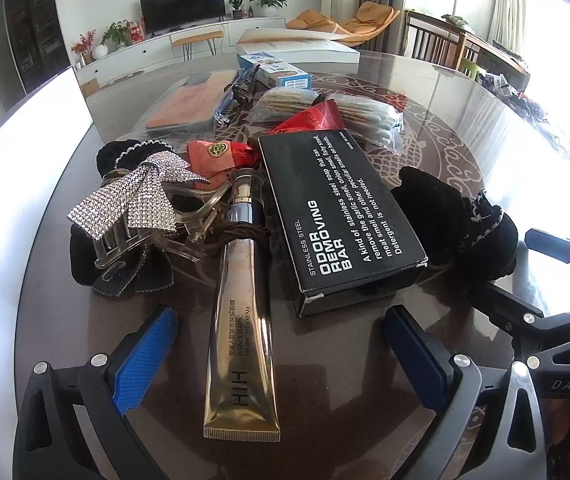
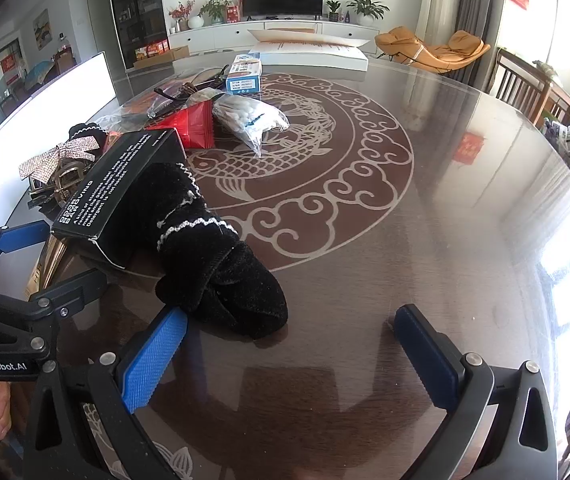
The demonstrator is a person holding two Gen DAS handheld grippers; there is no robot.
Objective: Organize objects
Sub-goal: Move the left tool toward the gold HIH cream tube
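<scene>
Centrally, a glossy gold cream tube [image 1: 241, 332] with a chrome cap lies flat on the glass-topped counter [image 2: 465, 240], its crimped end between the spread left tongs [image 1: 281, 354], touching neither ribbed blue pad. Just beside it rests a matte black cardboard box [image 1: 337, 216], rectangular, printed in white. A rhinestone bow clip [image 1: 141, 196] sits left of the tube; a fuzzy black velvet scrunchie [image 2: 221, 260] with white trim leans against the box. Right tongs [image 2: 291, 354] hover low, spread wide and empty, the left pad near the scrunchie.
</scene>
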